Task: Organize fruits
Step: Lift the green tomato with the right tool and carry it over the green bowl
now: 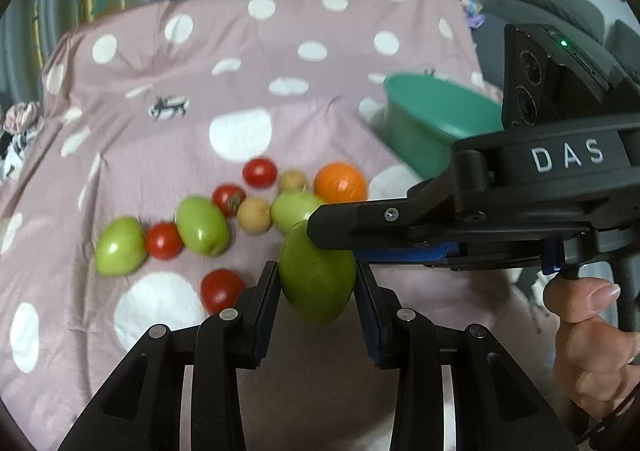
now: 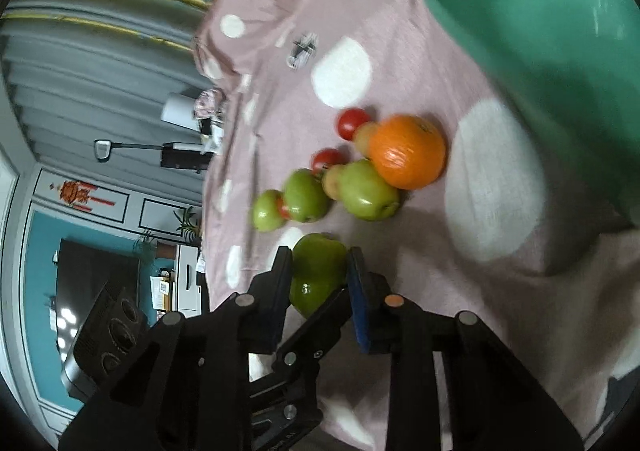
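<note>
A: Both grippers clamp one green fruit [image 1: 316,283]?
B: Yes. The left gripper [image 1: 316,287] pinches its sides above the pink cloth [image 1: 180,91]; the right gripper [image 2: 320,275] grips it crosswise.
A: And the teal bowl [image 2: 540,51]?
B: Large only in the right view; the holding hand [image 1: 592,335] shows only left.

Matt cotton-like cloth [image 1: 192,63], glossy orange [image 1: 340,182], seemingly plastic tub [image 1: 424,123].
</note>
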Demonstrator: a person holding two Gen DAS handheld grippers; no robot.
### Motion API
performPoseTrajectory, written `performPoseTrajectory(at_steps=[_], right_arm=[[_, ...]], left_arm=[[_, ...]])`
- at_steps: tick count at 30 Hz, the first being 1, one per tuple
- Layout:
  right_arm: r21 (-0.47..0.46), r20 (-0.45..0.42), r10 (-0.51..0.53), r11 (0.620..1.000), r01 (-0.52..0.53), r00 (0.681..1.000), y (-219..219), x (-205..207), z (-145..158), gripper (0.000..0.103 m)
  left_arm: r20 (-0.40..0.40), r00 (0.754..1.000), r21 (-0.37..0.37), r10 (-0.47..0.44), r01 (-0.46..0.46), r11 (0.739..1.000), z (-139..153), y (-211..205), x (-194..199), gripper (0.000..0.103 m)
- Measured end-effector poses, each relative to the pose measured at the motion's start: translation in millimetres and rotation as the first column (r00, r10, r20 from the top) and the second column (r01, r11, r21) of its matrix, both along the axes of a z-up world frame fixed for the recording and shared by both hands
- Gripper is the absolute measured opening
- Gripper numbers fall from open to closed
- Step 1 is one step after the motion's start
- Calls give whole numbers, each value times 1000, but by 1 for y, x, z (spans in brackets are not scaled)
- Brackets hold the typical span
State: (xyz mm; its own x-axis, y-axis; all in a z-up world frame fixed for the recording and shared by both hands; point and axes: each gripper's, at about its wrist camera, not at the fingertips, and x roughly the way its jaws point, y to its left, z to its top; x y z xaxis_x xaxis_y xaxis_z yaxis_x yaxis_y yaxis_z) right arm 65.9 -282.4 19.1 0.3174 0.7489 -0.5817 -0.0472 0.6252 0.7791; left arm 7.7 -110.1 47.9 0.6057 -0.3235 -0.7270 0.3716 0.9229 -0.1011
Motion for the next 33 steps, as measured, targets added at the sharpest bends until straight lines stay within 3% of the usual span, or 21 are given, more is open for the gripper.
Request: performPoseTrajectory(at_steps=[5,6,7,10,13,17,18,19,21,24,26,33], right_arm=[[-51,133,-2,999,9,991,-7,-17,42,26],[-52,156,-9,998,17,988,-12,-19,50,21],[-59,179,-27,998,38,983,-19,-20,59,6],[-179,220,-63,978,104,973,-39,-14,82,6],[-181,233,-114,971,158,966,-67,1,81,7],[-7,142,-260,965,264,955,-125,13,62,10],[14,125,-262,965,263,957,-136,15,59,19],[26,109,-245,970,243,963,-144,16,57,39],[76,99,-272,961,266,957,-160,13,52,49],[199,40,-311,934,298,949,-180,15,38,46],[188,18,-272,946,264,962,-174,14,34,38],[234,-6,-280,933,274,960,-181,8,28,33]], left_arm=[[80,996,-22,-24,26,999,31,-11,-12,38],[97,995,-20,-29,31,999,37,-16,-13,38],[106,994,-19,-35,37,999,42,-21,-13,38],[119,989,-59,-88,96,994,59,-41,-5,38],[148,985,-68,-90,101,993,67,-65,11,38],[110,988,-100,-111,122,987,62,-93,34,38],[115,986,-106,-119,132,986,62,-99,35,38],[134,982,-103,-132,147,984,61,-106,35,38],[155,978,-90,-142,157,983,59,-118,31,38],[130,974,-111,-184,199,974,54,-136,32,38],[157,972,-104,-175,192,976,56,-145,27,38],[148,973,-139,-176,197,970,51,-154,31,38]])
